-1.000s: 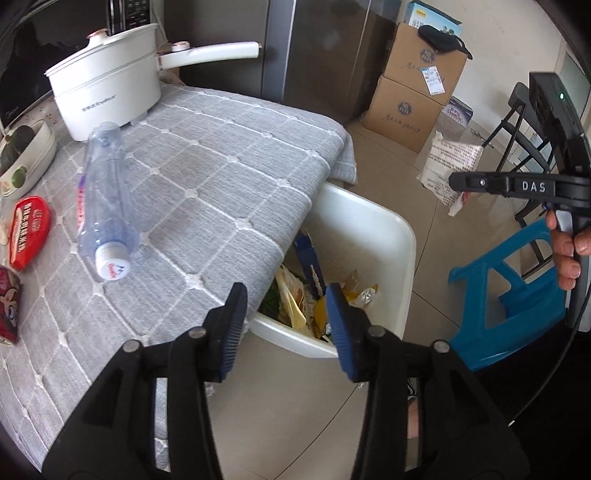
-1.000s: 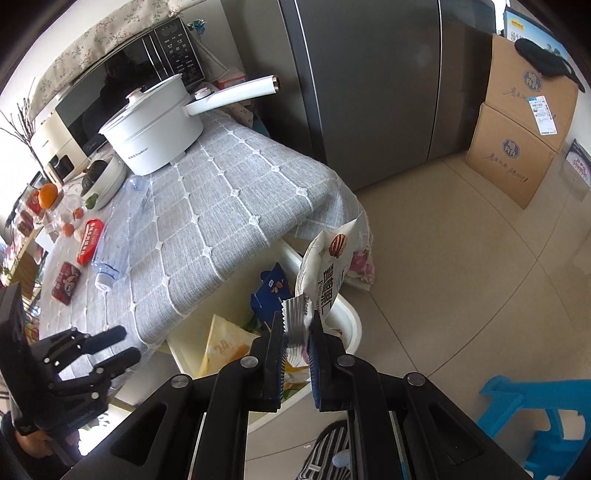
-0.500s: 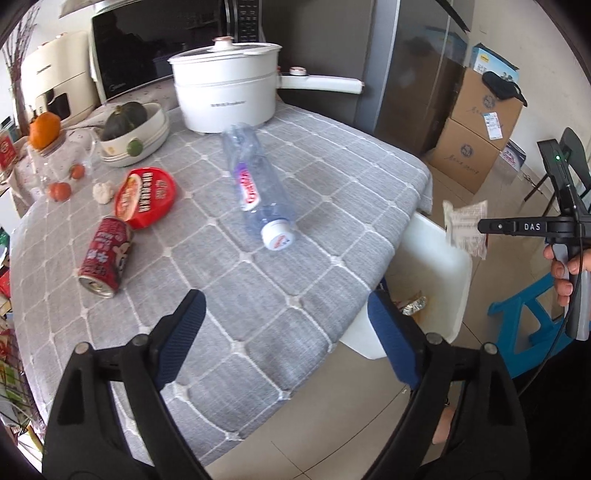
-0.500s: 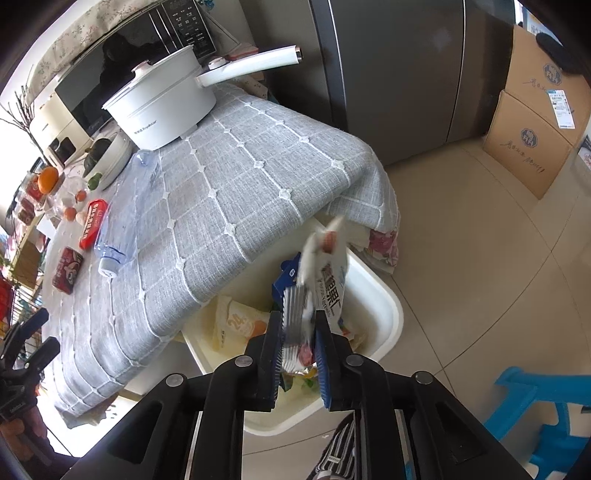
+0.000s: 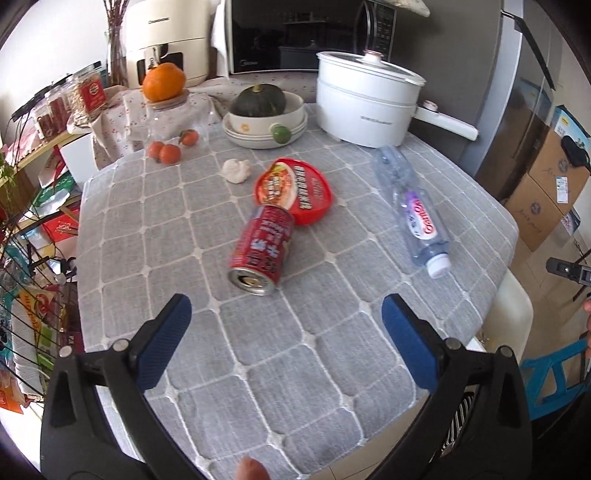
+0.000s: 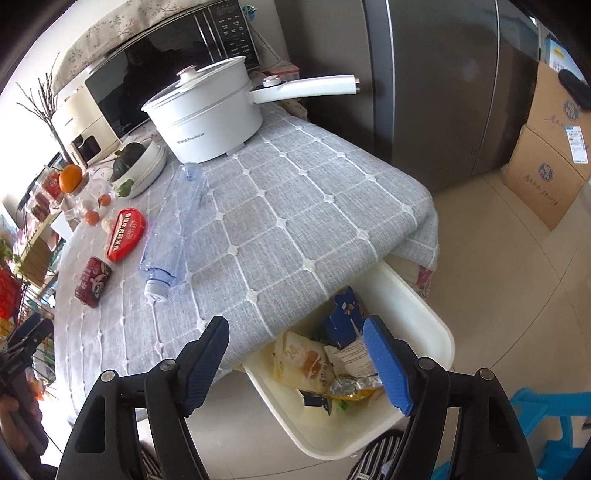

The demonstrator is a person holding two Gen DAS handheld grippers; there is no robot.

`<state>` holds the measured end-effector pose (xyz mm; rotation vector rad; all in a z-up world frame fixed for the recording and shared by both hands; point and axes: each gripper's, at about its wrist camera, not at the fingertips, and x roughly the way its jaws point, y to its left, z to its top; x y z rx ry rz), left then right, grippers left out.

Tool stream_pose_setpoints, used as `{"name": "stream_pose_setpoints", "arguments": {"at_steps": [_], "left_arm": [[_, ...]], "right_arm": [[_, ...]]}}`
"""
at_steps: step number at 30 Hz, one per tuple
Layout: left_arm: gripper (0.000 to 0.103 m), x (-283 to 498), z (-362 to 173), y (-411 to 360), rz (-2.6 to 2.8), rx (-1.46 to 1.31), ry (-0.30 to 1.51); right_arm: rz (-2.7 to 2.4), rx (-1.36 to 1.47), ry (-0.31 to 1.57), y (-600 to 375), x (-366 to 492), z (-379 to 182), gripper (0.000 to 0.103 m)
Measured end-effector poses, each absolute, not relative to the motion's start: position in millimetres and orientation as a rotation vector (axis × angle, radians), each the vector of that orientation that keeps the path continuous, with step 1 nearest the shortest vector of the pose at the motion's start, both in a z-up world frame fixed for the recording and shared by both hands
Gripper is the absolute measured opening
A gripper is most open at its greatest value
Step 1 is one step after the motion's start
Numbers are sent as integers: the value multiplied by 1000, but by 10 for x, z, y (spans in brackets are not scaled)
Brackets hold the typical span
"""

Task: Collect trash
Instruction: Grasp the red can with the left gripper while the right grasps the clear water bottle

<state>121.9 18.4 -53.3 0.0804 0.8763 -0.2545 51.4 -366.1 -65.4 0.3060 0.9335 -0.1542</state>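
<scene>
My left gripper [image 5: 286, 345] is wide open and empty above the near part of the grey tablecloth [image 5: 207, 221]. Just beyond it lies a red drink can [image 5: 262, 251] on its side, then a red oval lid [image 5: 295, 190], and to the right a clear plastic bottle [image 5: 413, 210] on its side. My right gripper [image 6: 297, 363] is wide open and empty above the white trash bin [image 6: 432, 321] at the table's edge. The bin holds wrappers [image 6: 306, 363] and a blue carton [image 6: 345, 319]. The can [image 6: 93, 282], lid [image 6: 126, 234] and bottle [image 6: 175, 225] also show in the right wrist view.
A white electric pot [image 5: 364, 107] with a long handle, a bowl with a squash [image 5: 264, 114], oranges [image 5: 164, 151], a garlic bulb [image 5: 236, 170] and a microwave [image 5: 295, 33] stand at the table's back. Cardboard boxes [image 6: 550, 158], a fridge [image 6: 436, 74] and a blue stool [image 6: 554, 424] are on the right.
My right gripper opened and let the white snack wrapper fall into the bin. My left gripper swung left from the bin over the table and opened wider, now facing the can.
</scene>
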Motion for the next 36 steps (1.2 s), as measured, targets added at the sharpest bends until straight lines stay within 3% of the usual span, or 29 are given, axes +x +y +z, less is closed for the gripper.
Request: {"name": "stream_pose_setpoints", "arguments": {"at_steps": [8, 23, 36], "left_arm": [[102, 1579, -799, 453, -206, -4, 915], [102, 2061, -1079, 259, -272, -23, 1000], [63, 2120, -1227, 211, -322, -59, 1079]], "right_arm": [[-102, 278, 943, -3145, 961, -685, 81], [-49, 302, 999, -2507, 1833, -923, 83], [-59, 336, 1072, -2455, 2105, -1271, 83]]}}
